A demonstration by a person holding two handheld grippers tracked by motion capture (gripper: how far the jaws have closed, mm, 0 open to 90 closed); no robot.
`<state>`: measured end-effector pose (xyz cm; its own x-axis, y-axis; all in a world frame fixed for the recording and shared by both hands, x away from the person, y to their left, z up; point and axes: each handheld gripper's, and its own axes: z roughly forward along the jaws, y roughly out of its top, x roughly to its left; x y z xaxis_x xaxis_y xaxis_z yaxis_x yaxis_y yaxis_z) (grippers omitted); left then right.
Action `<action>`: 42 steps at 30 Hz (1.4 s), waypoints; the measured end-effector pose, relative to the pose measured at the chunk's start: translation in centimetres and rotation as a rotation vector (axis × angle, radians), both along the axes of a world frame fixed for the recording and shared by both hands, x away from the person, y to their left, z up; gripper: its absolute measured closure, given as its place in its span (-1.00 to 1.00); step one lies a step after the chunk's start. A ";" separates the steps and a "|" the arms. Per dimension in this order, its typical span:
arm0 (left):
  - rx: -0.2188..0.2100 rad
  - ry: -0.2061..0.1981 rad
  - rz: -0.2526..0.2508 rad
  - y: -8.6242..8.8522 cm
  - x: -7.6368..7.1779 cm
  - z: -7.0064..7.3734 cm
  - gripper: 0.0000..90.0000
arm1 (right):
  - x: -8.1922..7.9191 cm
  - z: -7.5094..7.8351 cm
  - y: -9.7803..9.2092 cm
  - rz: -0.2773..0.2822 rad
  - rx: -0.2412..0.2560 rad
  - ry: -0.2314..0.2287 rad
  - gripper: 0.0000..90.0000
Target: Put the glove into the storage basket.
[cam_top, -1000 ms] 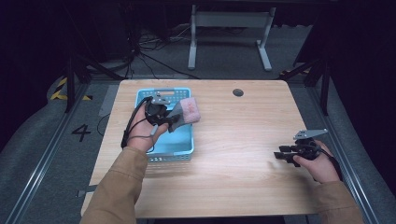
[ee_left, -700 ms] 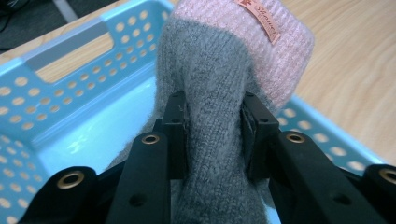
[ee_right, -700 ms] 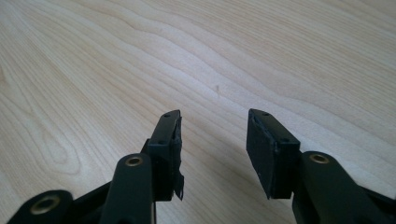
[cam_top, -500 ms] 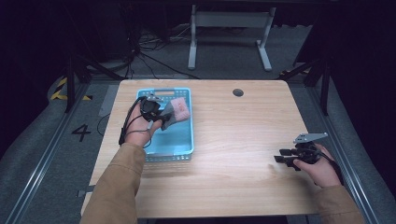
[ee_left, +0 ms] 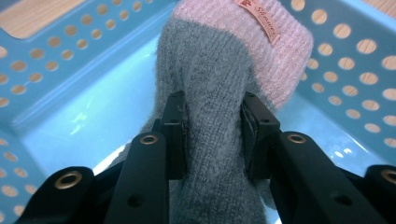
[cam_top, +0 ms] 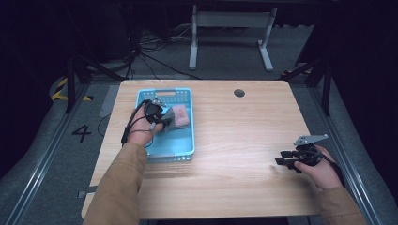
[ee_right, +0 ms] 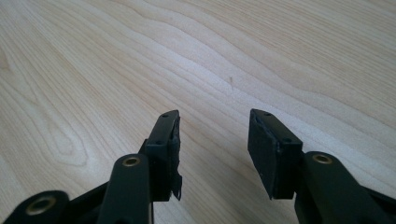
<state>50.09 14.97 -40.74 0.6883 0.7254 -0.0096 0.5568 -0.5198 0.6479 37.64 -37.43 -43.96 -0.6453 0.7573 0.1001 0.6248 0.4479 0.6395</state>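
Observation:
A grey knitted sock with a pink cuff [ee_left: 219,88] hangs low inside the light blue perforated basket [ee_left: 51,121]. My left gripper [ee_left: 214,133] is shut on its grey middle, the two pads pressing it from both sides. From above, the sock [cam_top: 178,116] lies over the basket's [cam_top: 187,152] upper half with the left gripper [cam_top: 157,117] just left of it. My right gripper [cam_top: 283,159] rests low over the bare wood near the table's right edge, open, nothing between its pads [ee_right: 166,140].
The wooden table [cam_top: 234,140] has a round dark cable hole [cam_top: 239,93] near its far edge. The basket stands on the left part. A metal frame rail runs along each side, and cables lie on the floor behind.
My left gripper has brought the sock down and slightly back toward the near-left, deeper into the basket. The right gripper has barely shifted.

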 end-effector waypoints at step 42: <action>-0.058 -0.068 0.087 -1.2 1.0 -0.9 -0.26 | -0.1 -0.3 1.1 0.016 0.015 -0.005 0.09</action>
<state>51.10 13.74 -41.69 0.6234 0.7818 -0.0088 0.5519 -0.4320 0.7133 37.54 -36.35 -44.26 -0.6576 0.7456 0.1078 0.6145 0.4481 0.6493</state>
